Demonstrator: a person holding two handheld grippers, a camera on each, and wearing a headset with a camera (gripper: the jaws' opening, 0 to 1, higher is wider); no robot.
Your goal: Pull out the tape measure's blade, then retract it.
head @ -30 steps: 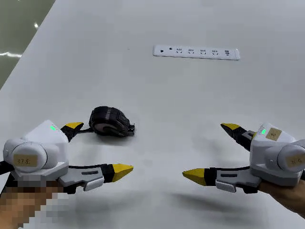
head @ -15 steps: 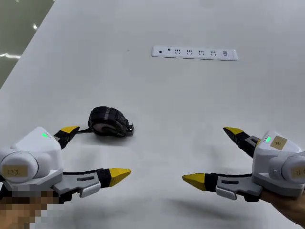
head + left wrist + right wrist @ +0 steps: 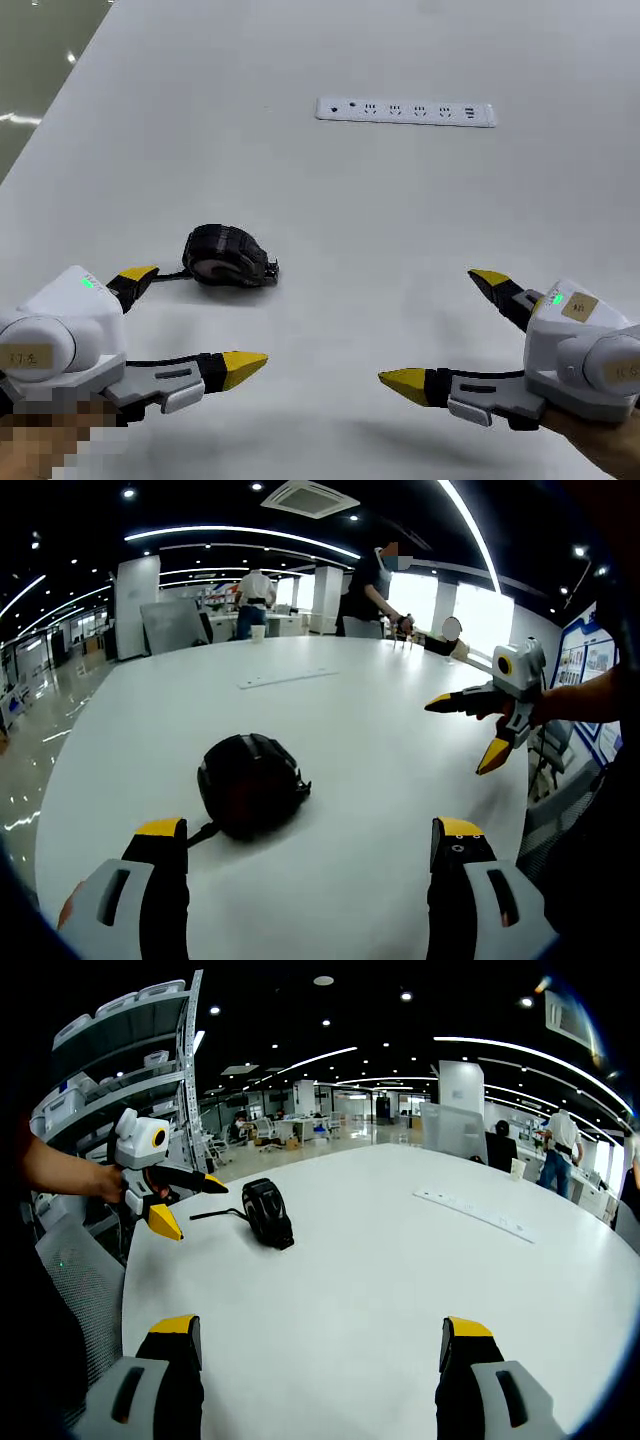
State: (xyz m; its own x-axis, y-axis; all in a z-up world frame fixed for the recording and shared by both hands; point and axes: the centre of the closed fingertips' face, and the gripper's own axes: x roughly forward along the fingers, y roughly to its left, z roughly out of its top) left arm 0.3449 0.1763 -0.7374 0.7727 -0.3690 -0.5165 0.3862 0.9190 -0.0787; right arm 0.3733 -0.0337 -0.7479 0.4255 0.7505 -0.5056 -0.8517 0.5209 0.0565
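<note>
Left gripper (image 3: 195,317) agape near tape measure (image 3: 228,256)

Tape (image 3: 230,257) sits on the table (image 3: 350,200), left of centre, just ahead of my left gripper (image 3: 195,316) and right of its far jaw tip. Its cord (image 3: 215,1214) runs left toward that tip. My right gripper (image 3: 443,328) is over the near right of the table, well apart from the tape and roughly level with the left one; the two point inward at each other. Power strip (image 3: 405,111) lies flat far back, right of the tape and well apart from it.
</note>
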